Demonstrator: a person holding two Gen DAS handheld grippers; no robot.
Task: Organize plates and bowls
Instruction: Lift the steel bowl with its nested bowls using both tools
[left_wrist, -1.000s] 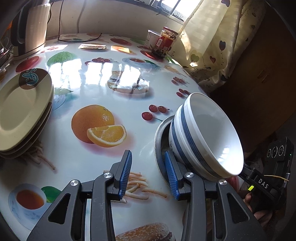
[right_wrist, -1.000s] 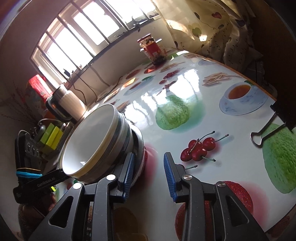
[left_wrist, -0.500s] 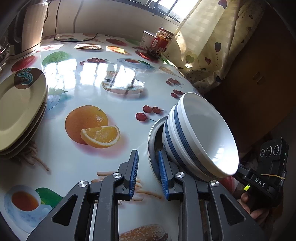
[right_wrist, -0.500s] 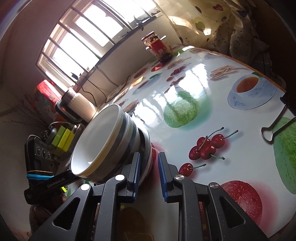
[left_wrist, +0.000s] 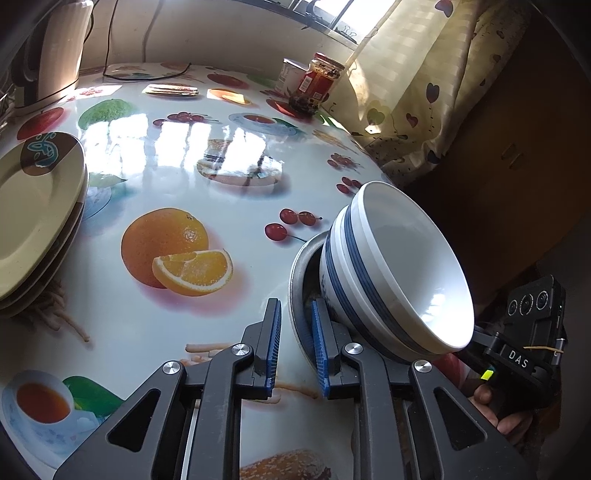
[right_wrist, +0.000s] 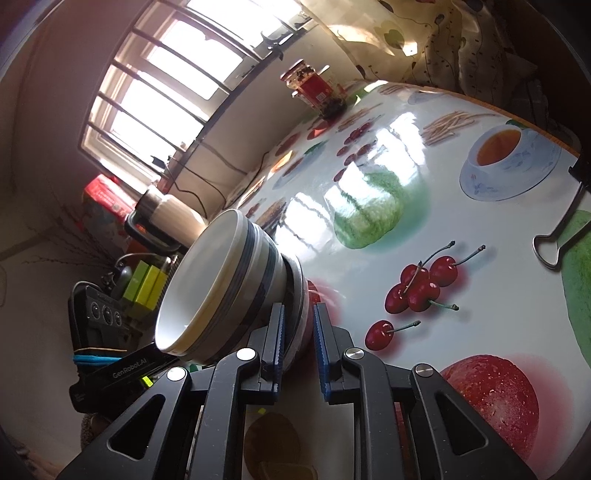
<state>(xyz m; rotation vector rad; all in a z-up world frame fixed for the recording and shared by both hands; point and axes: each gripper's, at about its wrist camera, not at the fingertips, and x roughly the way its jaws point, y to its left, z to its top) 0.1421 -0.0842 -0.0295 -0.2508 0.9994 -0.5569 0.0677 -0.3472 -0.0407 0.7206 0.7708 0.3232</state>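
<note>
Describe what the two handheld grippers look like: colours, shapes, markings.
Both the left gripper and the right gripper have black angular linkage arms with triangular cut-outs, silver round pivot bolts and blue ribbed pads. Seen from the other side, the right unit's black housing bears three round lenses, white "DAS" lettering and a yellow-green tag; the left unit's reads "GenRobot.AI", with blue bands.

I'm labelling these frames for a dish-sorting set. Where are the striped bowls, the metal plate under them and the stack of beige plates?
striped bowls (left_wrist: 402, 258), left wrist view, inner wall of the top bowl.
metal plate (left_wrist: 295, 266), left wrist view, its rim.
stack of beige plates (left_wrist: 33, 218), left wrist view, face of the top plate.
</note>
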